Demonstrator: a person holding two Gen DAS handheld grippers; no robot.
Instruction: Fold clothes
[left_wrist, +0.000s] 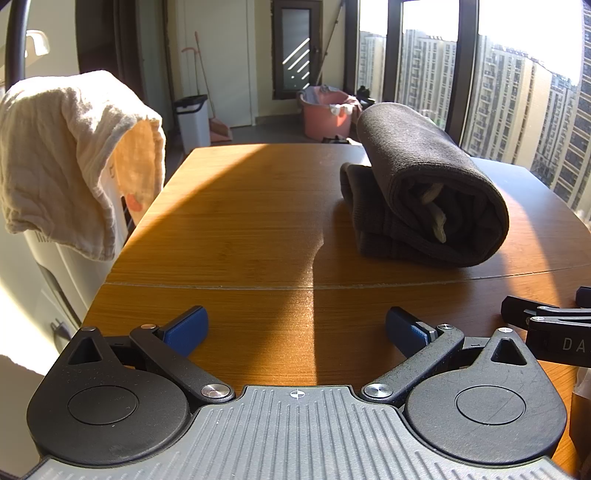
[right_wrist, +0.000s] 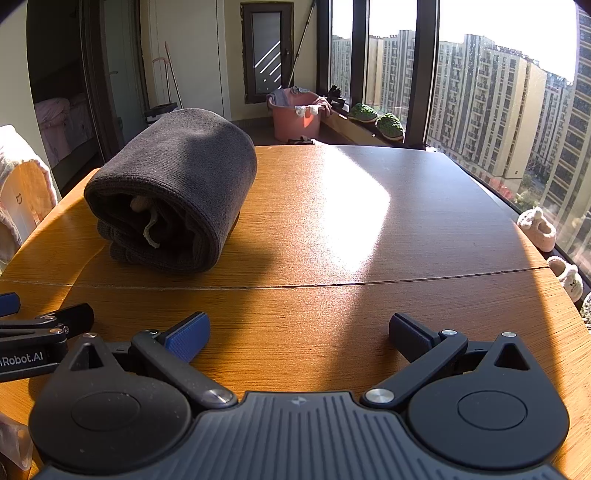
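Note:
A dark grey garment (left_wrist: 424, 188) lies folded into a thick bundle on the wooden table (left_wrist: 240, 229), with a pale drawstring showing at its open end. It also shows in the right wrist view (right_wrist: 173, 192), far left of centre. My left gripper (left_wrist: 295, 328) is open and empty, low over the table's near part, short of the bundle. My right gripper (right_wrist: 299, 336) is open and empty, low over the table (right_wrist: 351, 295), to the right of the bundle. Each gripper shows at the edge of the other's view.
A cream cloth (left_wrist: 74, 155) hangs over a white appliance at the table's left edge. A pink tub (right_wrist: 295, 114) with laundry stands on the floor beyond the table. Windows run along the right. Slippers (right_wrist: 537, 229) lie by the table's right edge.

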